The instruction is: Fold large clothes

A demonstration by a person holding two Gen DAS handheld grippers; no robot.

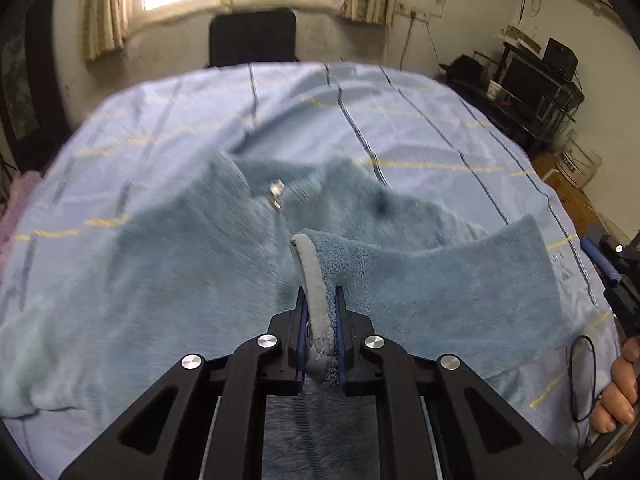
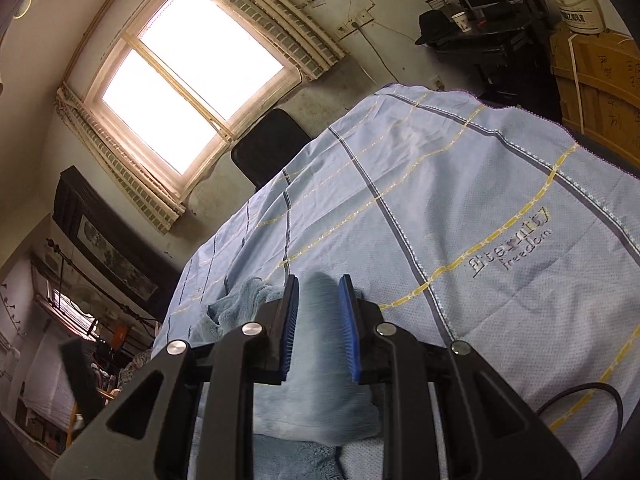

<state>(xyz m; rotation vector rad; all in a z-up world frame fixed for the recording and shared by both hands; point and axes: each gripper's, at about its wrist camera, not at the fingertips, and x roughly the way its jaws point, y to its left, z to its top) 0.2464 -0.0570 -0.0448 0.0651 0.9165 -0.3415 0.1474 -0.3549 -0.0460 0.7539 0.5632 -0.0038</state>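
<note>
Fleece garment (image 1: 192,264), blue and plush, lies spread on a light blue checked sheet (image 1: 420,120) covering the bed. Left hand-held gripper (image 1: 319,304) is clamped on the garment's pale grey hem band (image 1: 310,264), lifting that edge above the rest. Right hand-held gripper (image 2: 319,292) pinches a thick fold of the same fleece between its blue pads (image 2: 349,320). A zipper pull (image 1: 277,192) glints near the collar. Behind the bed stand a black chair (image 1: 252,36) and a bright window (image 2: 180,76).
</note>
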